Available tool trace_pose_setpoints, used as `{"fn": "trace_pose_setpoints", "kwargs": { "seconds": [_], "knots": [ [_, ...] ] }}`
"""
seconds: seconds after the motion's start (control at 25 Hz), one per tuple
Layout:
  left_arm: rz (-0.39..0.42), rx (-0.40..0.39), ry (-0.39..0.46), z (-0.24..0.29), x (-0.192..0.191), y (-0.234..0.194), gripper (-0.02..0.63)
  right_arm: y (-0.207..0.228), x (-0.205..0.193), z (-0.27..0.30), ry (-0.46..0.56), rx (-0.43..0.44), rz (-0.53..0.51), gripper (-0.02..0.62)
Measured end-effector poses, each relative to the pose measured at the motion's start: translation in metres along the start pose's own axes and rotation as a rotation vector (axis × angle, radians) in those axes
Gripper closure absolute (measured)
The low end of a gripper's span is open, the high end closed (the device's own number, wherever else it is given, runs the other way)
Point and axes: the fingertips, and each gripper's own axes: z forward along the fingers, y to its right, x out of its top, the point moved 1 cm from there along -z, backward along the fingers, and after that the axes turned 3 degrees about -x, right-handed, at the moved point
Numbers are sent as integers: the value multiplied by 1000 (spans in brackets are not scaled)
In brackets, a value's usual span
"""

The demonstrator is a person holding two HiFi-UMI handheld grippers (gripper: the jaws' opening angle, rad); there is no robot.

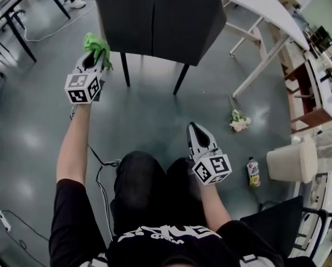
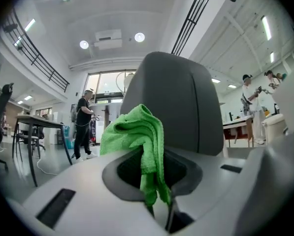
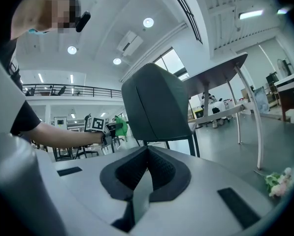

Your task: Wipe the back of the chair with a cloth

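The dark grey chair stands ahead of me with its back towards me; it also fills the left gripper view and shows in the right gripper view. My left gripper is shut on a green cloth, held up just left of the chair back, not touching it. The cloth hangs bunched from the shut jaws. My right gripper is held low near my lap, shut and empty.
A white table stands behind the chair at right. On the floor lie a small flower bunch and a bottle. A white bin and dark chair sit at right. Black desks stand at far left; cables trail on the floor.
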Motion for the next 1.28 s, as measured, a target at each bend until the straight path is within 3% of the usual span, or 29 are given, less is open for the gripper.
{"fn": "trace_pose_setpoints", "kwargs": {
  "seconds": [0.2, 0.52, 0.96, 1.28],
  "knots": [
    [18, 30, -48, 4, -15, -26, 538, 0, -5, 0, -10, 0, -3, 598],
    [-19, -22, -66, 25, -26, -4, 538, 2, -1, -1, -9, -15, -13, 598],
    [-9, -268, -14, 73, -9, 131, 538, 6, 4, -9, -1, -39, -21, 598],
    [-4, -387, -32, 102, -11, 224, 538, 13, 12, -23, 8, -60, -30, 598]
  ]
}}
